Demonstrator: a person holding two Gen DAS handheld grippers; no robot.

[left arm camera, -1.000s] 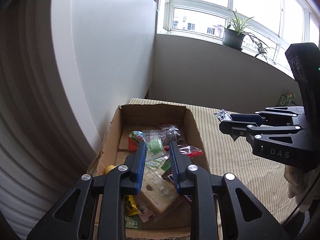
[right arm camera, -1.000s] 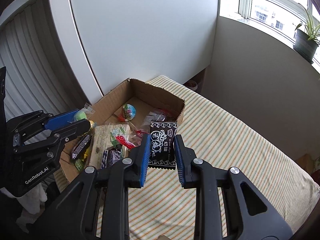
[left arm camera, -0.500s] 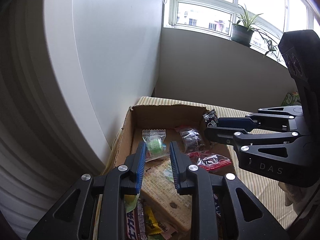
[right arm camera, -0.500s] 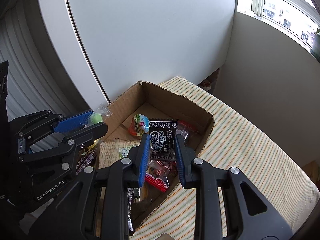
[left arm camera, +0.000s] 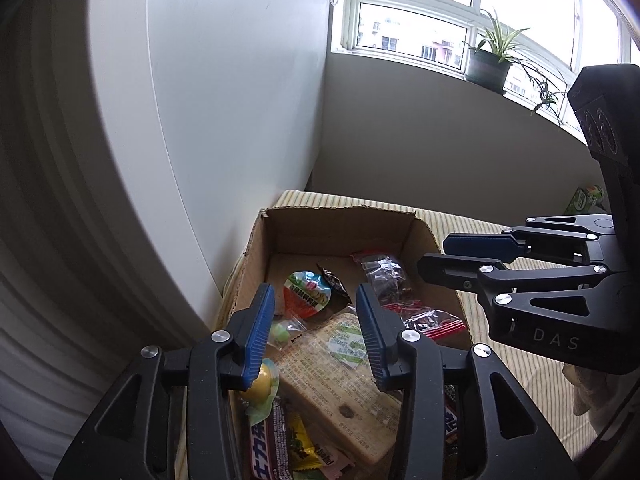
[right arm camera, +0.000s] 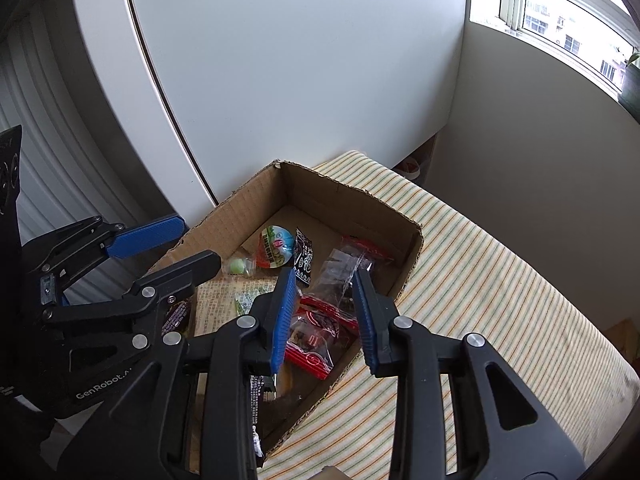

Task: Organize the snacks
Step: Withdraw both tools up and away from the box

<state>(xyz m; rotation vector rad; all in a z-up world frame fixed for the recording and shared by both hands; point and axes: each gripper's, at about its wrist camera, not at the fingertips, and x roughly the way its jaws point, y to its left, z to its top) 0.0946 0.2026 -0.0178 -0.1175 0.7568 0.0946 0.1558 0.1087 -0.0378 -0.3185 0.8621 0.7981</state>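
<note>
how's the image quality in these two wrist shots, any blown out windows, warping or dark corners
Left wrist view: the window is overexposed, the white panel edge bows from fisheye warping, corners go black. Right wrist view: same warping and dark corners, with the cardboard box and its snacks sharp and evenly lit.

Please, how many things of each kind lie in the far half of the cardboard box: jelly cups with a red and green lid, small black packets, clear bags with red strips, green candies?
Jelly cup with a red and green lid: 1
Small black packet: 1
Clear bags with red strips: 2
Green candy in a clear wrapper: 1
Total: 5
</note>
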